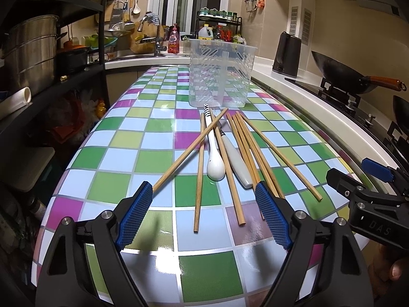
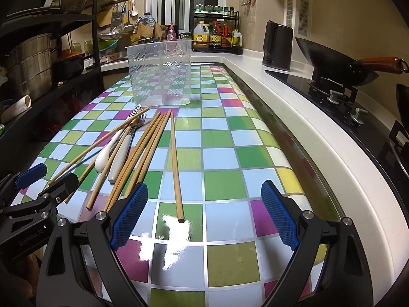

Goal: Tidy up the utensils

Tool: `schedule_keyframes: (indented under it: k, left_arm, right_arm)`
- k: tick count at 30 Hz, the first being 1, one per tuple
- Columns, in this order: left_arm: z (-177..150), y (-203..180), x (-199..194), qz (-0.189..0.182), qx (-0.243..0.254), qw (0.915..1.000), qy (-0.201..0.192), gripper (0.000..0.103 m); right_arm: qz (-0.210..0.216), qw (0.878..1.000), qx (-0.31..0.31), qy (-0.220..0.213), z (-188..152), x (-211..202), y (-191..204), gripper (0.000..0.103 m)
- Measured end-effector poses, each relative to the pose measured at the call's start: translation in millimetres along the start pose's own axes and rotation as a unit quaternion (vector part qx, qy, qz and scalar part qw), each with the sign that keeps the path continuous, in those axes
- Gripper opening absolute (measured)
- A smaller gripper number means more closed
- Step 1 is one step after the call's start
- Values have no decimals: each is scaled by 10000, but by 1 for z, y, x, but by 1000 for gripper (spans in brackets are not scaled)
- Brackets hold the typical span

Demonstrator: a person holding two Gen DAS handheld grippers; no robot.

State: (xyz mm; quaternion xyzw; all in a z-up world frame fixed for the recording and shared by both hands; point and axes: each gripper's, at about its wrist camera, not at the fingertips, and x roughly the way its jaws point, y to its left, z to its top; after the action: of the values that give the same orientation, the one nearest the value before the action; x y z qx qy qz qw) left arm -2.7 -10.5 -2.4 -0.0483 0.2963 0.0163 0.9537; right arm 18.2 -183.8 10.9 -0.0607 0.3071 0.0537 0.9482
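Checkered vinyl in green, blue and magenta covers the table [image 2: 225, 153] we work at, beside a white counter [image 2: 294, 117]. Chopsticks [image 1: 258, 148], spoon [image 1: 214, 158] and fork [image 1: 236, 158] lie mid-surface; the clear holder [image 1: 221, 74] stands toward the far edge. We hold the left gripper [image 1: 204, 215] and right gripper [image 2: 204, 215] released, empty.

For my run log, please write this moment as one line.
step: before first pick | left gripper: jaws open, empty | right gripper: jaws open, empty | chopsticks, spoon, fork: on table | holder: empty

A fork [image 2: 138, 125] lies half-buried under crossed chopsticks [image 2: 143, 151]; the second wok [image 1: 402, 112] beyond the table [image 1: 153, 158] is cropped at the frame's edge.
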Motion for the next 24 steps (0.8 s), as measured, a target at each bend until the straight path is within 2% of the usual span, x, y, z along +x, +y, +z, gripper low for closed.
schedule_keyframes:
  k: [24]
  left_arm:
    - [-1, -2, -1, -129, 8, 9999, -24, 72]
  right_arm:
    - [60, 10000, -66, -3, -1, -3, 5, 88]
